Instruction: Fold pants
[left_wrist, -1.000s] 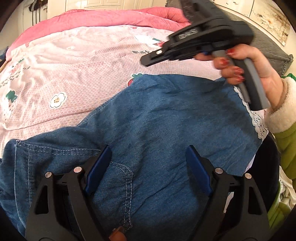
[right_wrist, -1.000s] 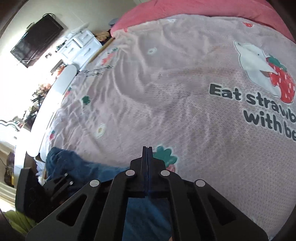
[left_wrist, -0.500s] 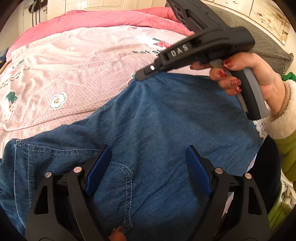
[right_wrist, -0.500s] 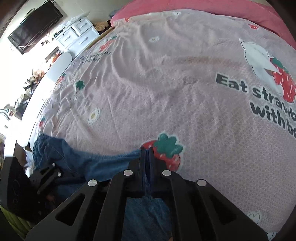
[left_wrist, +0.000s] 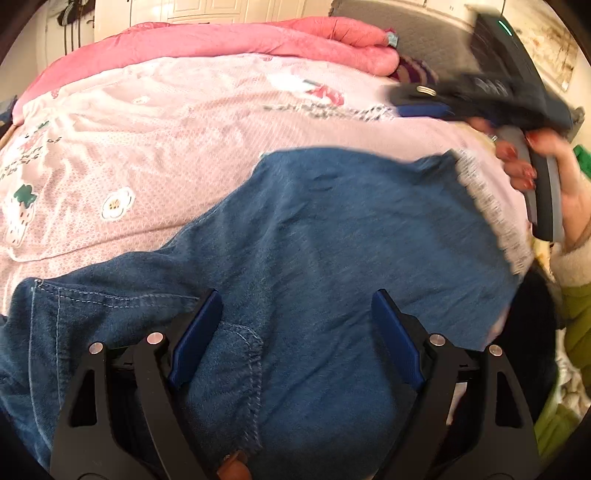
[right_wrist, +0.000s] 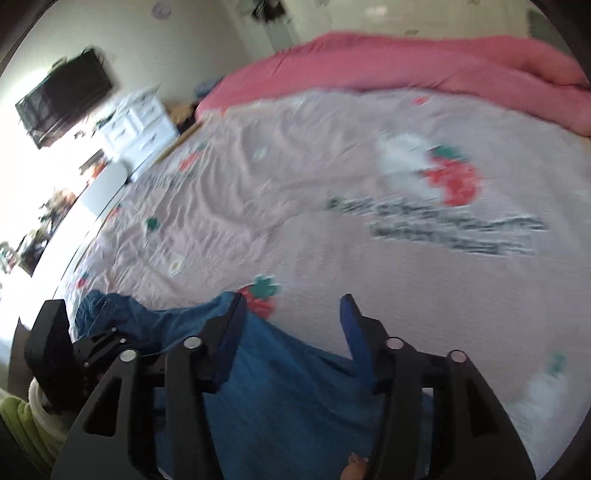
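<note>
Left tool (left_wrist: 295, 332), right tool (right_wrist: 291, 321) agape

bedspread (right_wrist: 332, 258) open ahead, quilt (right_wrist: 443, 62) seemingly bounding

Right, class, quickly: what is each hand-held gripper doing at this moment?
Left hand-held gripper: open, holding nothing, over the jeans.
Right hand-held gripper: open, holding nothing.

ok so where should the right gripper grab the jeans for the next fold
On the far hem corner of the jeans. It lies flat on the bedspread with a free edge. Bring the open right gripper in low from beyond that edge, one finger sliding under the denim.
</note>
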